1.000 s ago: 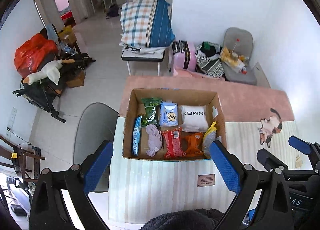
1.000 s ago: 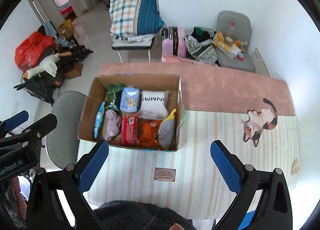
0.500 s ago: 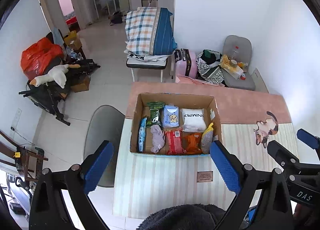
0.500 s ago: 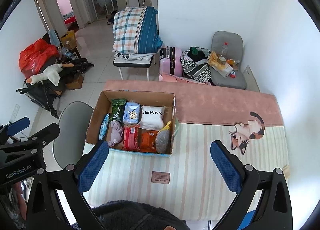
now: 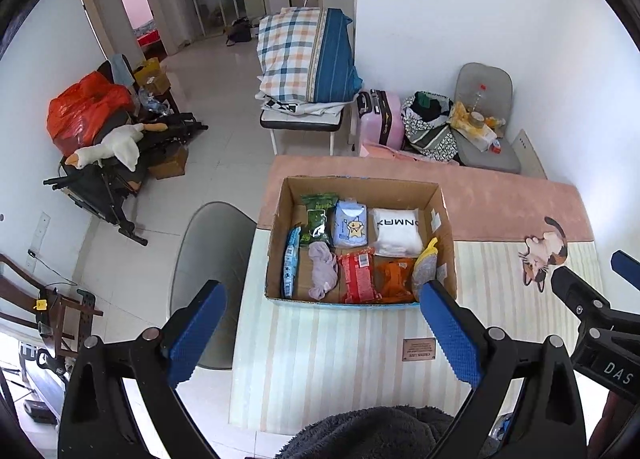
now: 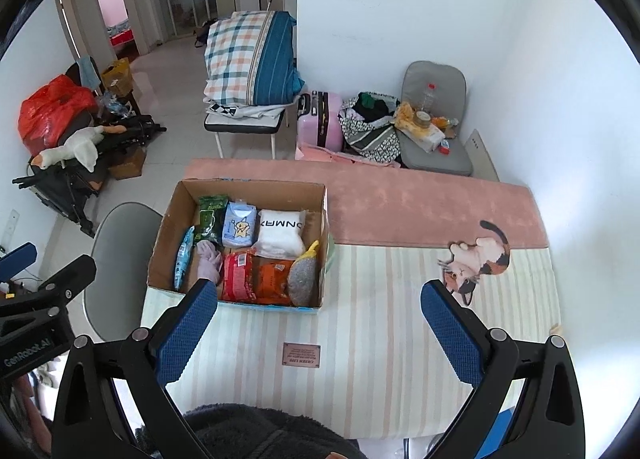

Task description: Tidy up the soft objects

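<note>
Lived-in home: folded bedding, pink suitcase, plush goose.

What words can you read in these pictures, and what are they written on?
"DAS": on the right gripper, seen from the left wrist camera.
"GenRobot.AI": on the left gripper, seen from the right wrist camera.
"DNMRX", upside down, spelling uncertain: on the white packet in the cardboard box.
Brown label on the striped table cover: too small to read.
Other packets' print: too small.
</note>
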Demonstrator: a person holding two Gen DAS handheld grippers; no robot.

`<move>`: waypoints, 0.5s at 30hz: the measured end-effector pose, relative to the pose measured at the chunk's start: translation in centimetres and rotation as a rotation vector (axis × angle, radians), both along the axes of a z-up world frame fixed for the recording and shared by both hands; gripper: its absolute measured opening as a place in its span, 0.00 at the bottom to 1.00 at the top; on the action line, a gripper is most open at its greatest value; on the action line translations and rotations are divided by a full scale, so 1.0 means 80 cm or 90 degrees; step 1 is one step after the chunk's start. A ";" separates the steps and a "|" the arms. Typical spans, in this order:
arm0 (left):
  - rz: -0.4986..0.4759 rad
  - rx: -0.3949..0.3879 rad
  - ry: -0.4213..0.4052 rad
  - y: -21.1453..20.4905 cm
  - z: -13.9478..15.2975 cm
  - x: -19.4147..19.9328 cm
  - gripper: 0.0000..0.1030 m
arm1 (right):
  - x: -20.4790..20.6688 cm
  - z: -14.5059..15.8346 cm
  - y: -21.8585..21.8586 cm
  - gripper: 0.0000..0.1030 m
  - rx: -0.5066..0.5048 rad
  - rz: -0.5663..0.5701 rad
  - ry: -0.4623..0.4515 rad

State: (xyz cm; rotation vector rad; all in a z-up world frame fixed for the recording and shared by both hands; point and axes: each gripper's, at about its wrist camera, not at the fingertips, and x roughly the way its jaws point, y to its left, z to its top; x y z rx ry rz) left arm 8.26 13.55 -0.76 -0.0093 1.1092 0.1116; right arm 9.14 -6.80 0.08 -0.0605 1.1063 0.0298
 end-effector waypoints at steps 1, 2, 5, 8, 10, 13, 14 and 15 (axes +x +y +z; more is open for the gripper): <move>0.001 -0.001 0.002 0.001 -0.003 0.002 0.96 | 0.001 -0.002 0.001 1.00 -0.003 0.000 0.001; 0.001 -0.002 0.004 0.001 -0.005 0.003 0.96 | 0.002 -0.004 0.001 1.00 -0.006 0.000 0.003; 0.002 -0.002 0.008 0.002 -0.008 0.003 0.96 | 0.003 -0.011 0.001 1.00 -0.009 -0.003 0.009; 0.001 -0.003 0.008 0.002 -0.008 0.002 0.96 | 0.004 -0.014 0.001 1.00 -0.008 -0.004 0.013; 0.002 -0.003 0.007 0.002 -0.008 0.002 0.96 | 0.004 -0.014 0.001 1.00 -0.008 -0.004 0.013; 0.000 -0.005 0.006 0.002 -0.008 0.002 0.96 | 0.003 -0.014 0.002 1.00 -0.009 -0.003 0.013; 0.001 -0.004 0.006 0.002 -0.008 0.001 0.96 | 0.003 -0.014 0.002 1.00 -0.008 -0.005 0.013; 0.001 -0.005 0.006 0.003 -0.008 0.001 0.96 | 0.003 -0.014 0.001 1.00 -0.007 -0.004 0.012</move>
